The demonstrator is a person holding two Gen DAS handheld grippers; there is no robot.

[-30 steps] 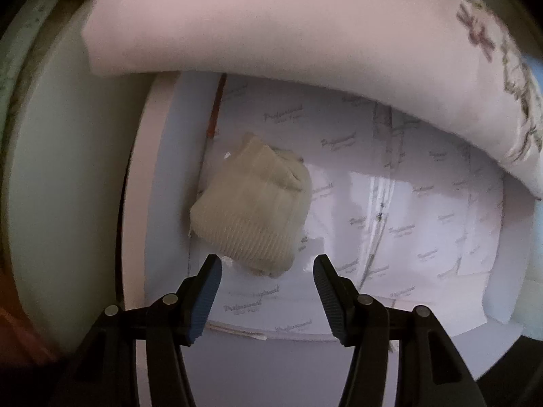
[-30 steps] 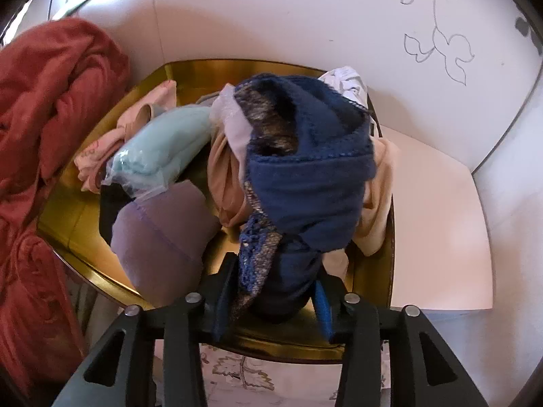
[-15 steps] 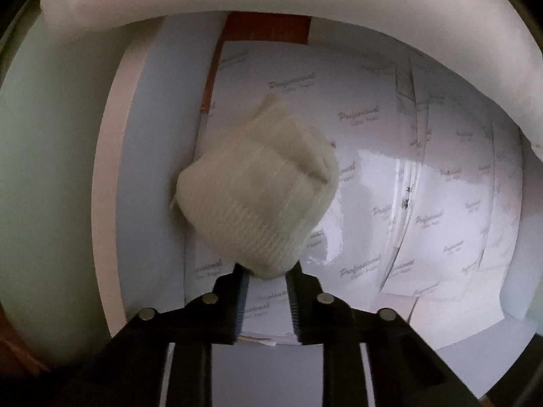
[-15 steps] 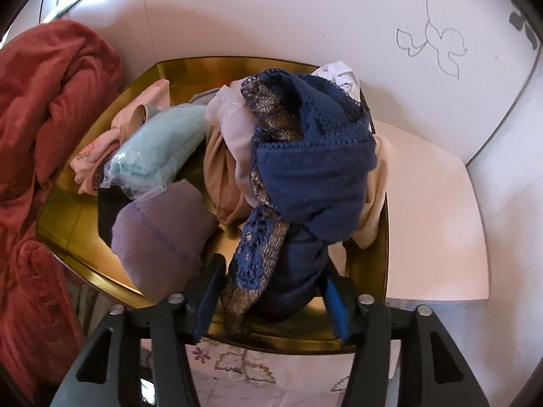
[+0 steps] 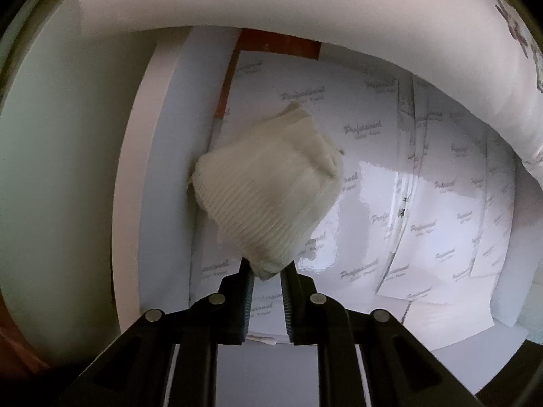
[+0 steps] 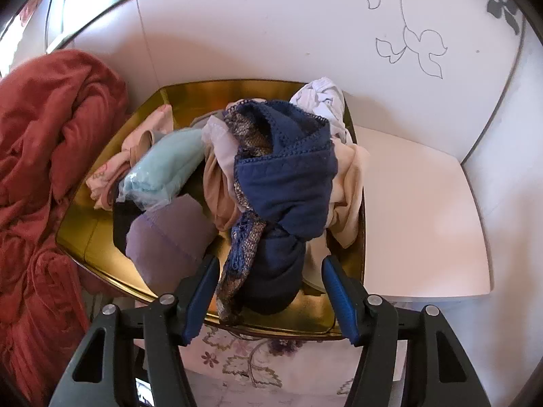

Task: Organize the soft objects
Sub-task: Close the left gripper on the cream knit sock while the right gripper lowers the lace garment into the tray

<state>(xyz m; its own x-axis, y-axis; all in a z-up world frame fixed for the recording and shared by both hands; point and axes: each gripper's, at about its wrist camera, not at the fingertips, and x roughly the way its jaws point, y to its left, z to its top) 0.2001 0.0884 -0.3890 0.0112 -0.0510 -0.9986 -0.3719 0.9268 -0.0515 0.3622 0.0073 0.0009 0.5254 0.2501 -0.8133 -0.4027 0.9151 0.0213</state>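
Observation:
In the left wrist view my left gripper [image 5: 266,273] is shut on the lower edge of a pale cream ribbed knit bundle [image 5: 268,186], which hangs over a drawer lined with printed white paper [image 5: 424,224]. In the right wrist view my right gripper [image 6: 268,271] is open. A navy blue lace-trimmed garment [image 6: 288,186] lies between its fingers on the front of a gold tray [image 6: 85,234]. The tray also holds a light blue bagged item [image 6: 163,169], a mauve bundle [image 6: 166,240], beige cloth [image 6: 349,186], pink cloth [image 6: 112,169] and white cloth [image 6: 325,98].
A thick white cushion edge [image 5: 271,3] overhangs the drawer's far side. A red blanket [image 6: 44,169] lies left of the tray. A white shelf top [image 6: 424,210] is to the tray's right, with a flower-painted wall [image 6: 407,40] behind and floral fabric [image 6: 258,363] below.
My left gripper has shut on the cream knit bundle and lifted it. My right gripper has opened, letting go of the navy garment, and drawn back a little.

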